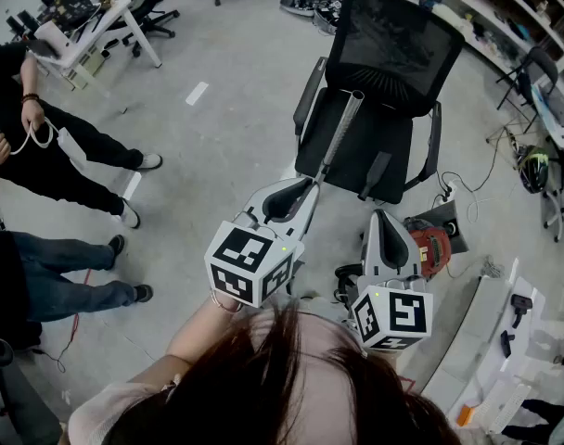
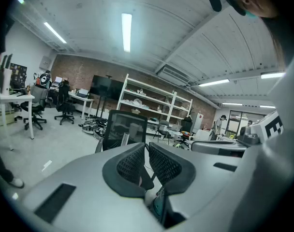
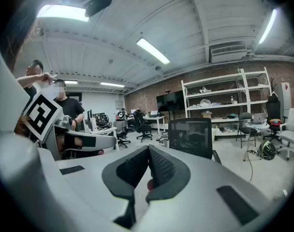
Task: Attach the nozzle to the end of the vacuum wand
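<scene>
Nearest you, both the left gripper [image 1: 308, 185] and right gripper [image 1: 382, 214] had their fingers pressed together on nothing. Just ahead of the left fingers, the vacuum wand [image 1: 341, 130] leaned on the office chair [image 1: 398, 35]. I could not spot the nozzle. By my judgement, you had to spread those fingers before clamping the wand mid-shaft, squarely.

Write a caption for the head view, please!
Both shut, the left gripper and right gripper face an office chair with a vacuum wand leaning on it.
</scene>
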`<state>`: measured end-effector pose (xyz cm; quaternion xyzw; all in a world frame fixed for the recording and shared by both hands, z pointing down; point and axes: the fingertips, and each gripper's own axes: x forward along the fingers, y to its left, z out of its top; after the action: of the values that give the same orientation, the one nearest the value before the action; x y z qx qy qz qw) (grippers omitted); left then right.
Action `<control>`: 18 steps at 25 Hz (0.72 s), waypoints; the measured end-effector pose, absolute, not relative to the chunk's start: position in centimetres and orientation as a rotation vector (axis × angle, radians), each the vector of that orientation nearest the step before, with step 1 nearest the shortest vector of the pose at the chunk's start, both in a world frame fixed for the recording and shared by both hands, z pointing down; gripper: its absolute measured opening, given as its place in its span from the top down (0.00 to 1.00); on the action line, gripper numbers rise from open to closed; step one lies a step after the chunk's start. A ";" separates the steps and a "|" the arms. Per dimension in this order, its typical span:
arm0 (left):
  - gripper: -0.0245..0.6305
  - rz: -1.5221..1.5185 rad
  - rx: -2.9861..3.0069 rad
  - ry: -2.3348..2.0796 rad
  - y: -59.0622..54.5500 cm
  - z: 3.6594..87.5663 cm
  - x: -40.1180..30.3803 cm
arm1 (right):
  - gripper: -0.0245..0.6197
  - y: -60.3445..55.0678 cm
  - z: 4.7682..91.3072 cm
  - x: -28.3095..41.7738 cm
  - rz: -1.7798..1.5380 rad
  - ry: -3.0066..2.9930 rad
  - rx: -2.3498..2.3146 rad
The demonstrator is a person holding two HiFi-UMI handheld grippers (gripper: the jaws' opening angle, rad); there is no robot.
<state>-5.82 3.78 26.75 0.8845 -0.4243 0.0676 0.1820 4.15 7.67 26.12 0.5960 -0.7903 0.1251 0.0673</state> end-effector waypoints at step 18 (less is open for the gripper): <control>0.90 0.237 2.593 -0.990 -3.2 27.9 -7.0 | 0.93 1.8 26.8 1.6 0.383 -2.271 1.951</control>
<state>-7.05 -3.25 27.90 0.9162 -0.3497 0.0836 0.1769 1.62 1.83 26.77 0.6452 -0.7510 0.1265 0.0614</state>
